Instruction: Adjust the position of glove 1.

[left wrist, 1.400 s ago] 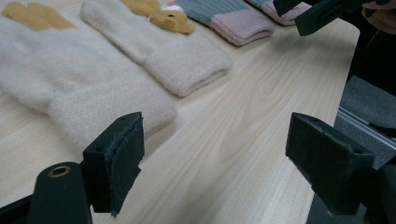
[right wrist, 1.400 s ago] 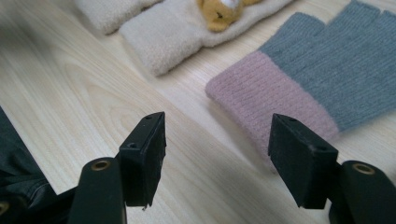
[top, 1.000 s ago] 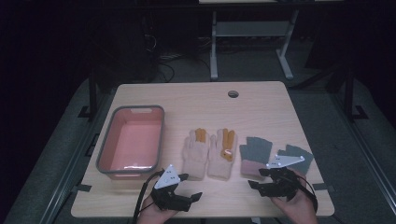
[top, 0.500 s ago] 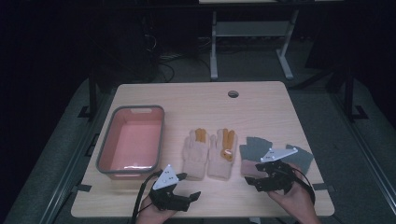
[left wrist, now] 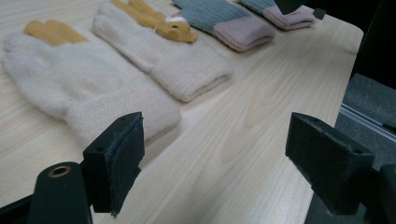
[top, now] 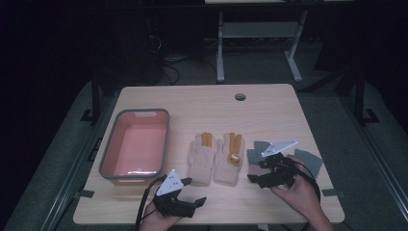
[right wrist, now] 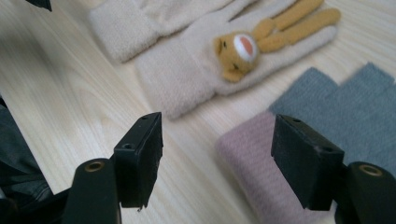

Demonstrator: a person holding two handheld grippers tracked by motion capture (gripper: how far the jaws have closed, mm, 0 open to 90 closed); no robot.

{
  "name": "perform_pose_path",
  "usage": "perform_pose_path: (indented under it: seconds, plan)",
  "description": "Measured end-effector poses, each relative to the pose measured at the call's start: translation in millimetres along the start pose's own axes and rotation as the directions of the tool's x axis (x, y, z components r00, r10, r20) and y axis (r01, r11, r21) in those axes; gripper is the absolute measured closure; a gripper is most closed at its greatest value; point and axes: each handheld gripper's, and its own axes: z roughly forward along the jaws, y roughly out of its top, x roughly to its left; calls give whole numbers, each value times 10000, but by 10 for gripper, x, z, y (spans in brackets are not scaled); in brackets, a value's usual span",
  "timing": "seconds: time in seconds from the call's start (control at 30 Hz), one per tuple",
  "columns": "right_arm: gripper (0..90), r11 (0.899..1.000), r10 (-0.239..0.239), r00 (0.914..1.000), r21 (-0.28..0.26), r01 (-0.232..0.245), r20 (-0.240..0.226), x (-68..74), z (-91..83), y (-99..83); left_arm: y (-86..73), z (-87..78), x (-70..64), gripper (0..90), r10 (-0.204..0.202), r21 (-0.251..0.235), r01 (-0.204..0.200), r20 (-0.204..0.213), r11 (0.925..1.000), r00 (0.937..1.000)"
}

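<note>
Partly hidden: right tongs [top: 257, 173] cover the grey-pink glove [top: 257, 156] near the tabletop's [top: 269, 113] front right edge, jaws spread, empty. Left tongs [top: 190, 192] low at front edge, released; cream gloves [top: 216, 161] mid-front.

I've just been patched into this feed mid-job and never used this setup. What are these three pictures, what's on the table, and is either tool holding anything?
No robot arm here: a person holds a hand-held gripper in each hand. The high view looks down on the table; the left hand-held gripper is bottom left, the right hand-held gripper bottom right. The other two pictures come from cameras riding on each tool, looking along its black jaws. On the table: a pink tub with a grey rim, a pair of cream gloves with orange fingers, and a pair of grey gloves with pink cuffs. Both tools are open and hold nothing; the right one hovers over a pink cuff.
</note>
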Motion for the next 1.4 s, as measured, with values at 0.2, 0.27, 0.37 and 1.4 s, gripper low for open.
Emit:
perform_pose_path:
  seconds: [0.2,0.27,0.37,1.4]
  plan:
    - [335,9993,-350,9994,120,349,17,13,31,202,18,-12,12,197,57,-62,-57,-61,10000,10000]
    - [335,9987,-461,9989,204,460,53,11,52,275,14,-10,18,196,13,-46,-14,-62,10000,10000]
    - [335,9980,-568,9984,263,568,-22,7,85,363,17,-8,17,196,47,-56,-47,-52,10000,10000]
    - [372,9805,-882,9958,1742,913,-255,-39,646,840,19,8,-16,197,230,-23,-230,19,9997,9997]
